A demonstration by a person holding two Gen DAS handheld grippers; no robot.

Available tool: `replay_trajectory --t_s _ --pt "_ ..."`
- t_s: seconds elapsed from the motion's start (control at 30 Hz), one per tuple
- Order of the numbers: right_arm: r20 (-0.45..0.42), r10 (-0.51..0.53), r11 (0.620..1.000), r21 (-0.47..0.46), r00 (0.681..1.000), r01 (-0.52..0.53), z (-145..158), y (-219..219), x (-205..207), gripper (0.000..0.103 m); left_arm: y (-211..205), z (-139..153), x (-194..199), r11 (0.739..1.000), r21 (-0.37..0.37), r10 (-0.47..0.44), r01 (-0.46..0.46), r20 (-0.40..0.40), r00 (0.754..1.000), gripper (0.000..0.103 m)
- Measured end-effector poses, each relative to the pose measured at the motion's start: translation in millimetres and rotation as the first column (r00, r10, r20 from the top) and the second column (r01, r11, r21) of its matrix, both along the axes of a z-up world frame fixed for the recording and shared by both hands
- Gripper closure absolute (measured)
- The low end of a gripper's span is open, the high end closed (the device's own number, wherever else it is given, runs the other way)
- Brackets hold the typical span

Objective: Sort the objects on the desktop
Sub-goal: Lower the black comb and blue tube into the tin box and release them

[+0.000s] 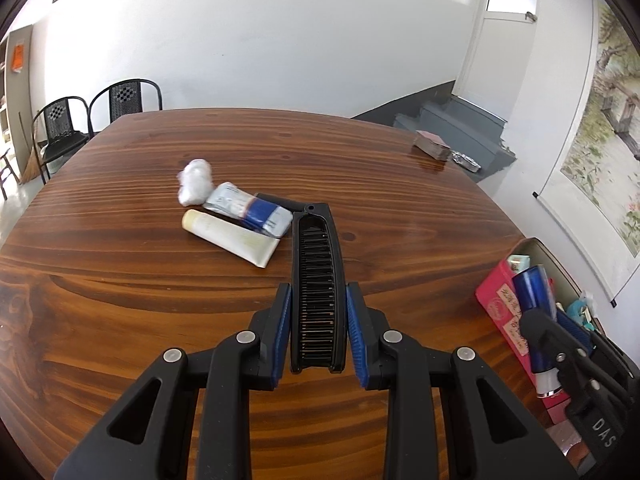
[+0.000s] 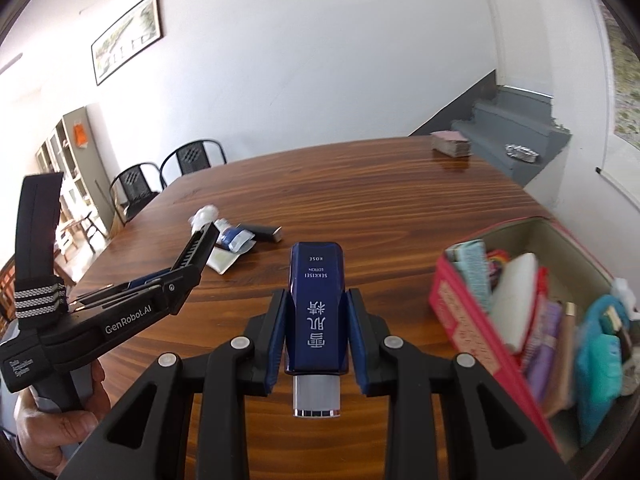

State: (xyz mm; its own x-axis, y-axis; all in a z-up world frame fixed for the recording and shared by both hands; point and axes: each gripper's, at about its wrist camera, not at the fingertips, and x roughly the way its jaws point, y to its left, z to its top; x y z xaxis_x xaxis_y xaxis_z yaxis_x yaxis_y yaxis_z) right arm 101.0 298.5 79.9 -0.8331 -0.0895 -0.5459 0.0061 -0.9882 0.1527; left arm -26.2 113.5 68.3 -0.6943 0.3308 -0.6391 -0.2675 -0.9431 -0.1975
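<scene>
My left gripper [image 1: 318,300] is shut on a black folding comb [image 1: 318,280] and holds it above the wooden table [image 1: 120,288]; it also shows in the right wrist view [image 2: 176,276]. My right gripper [image 2: 316,308] is shut on a dark blue lotion bottle [image 2: 316,304], silver cap toward the camera, held above the table left of the red storage box [image 2: 472,320]. On the table beyond lie a cream tube [image 1: 230,238], a blue and white packet [image 1: 250,210], a white wad [image 1: 195,182] and a black bar [image 1: 280,201].
The red box [image 1: 504,312] at the right table edge holds several packets and pouches. A stack of cards [image 1: 432,145] lies at the far right corner. Two black chairs [image 1: 92,116] stand beyond the far left edge. Grey steps [image 2: 516,136] rise behind the table.
</scene>
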Motion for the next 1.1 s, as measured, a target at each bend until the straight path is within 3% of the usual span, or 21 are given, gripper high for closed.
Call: replay_trajectory --t_s 0.27,0.47,0.77,1.1 --pt "-0.022 -0.053 0.998 -0.043 0.998 0.052 -1.1 27.3 20.3 0.071 29.7 7.6 12.7 0.998 -0.012 -0.061 0.061 -0.019 0.998 0.074" --pt "-0.11 -0.161 0.987 -0.033 0.981 0.159 13.2 62.1 52.8 0.071 72.7 16.0 20.6 0.987 -0.019 -0.163 0.162 -0.027 0.986 0.074" --pt "-0.109 -0.363 0.932 -0.058 0.925 0.359 13.1 131.6 80.9 0.071 151.1 24.9 33.5 0.943 -0.035 -0.333 0.332 -0.029 0.943 0.074" --pt "-0.058 -0.413 0.91 -0.061 0.909 0.409 -1.6 156.2 82.2 0.071 219.4 33.3 40.2 0.893 -0.055 -0.45 0.447 -0.067 0.891 0.074"
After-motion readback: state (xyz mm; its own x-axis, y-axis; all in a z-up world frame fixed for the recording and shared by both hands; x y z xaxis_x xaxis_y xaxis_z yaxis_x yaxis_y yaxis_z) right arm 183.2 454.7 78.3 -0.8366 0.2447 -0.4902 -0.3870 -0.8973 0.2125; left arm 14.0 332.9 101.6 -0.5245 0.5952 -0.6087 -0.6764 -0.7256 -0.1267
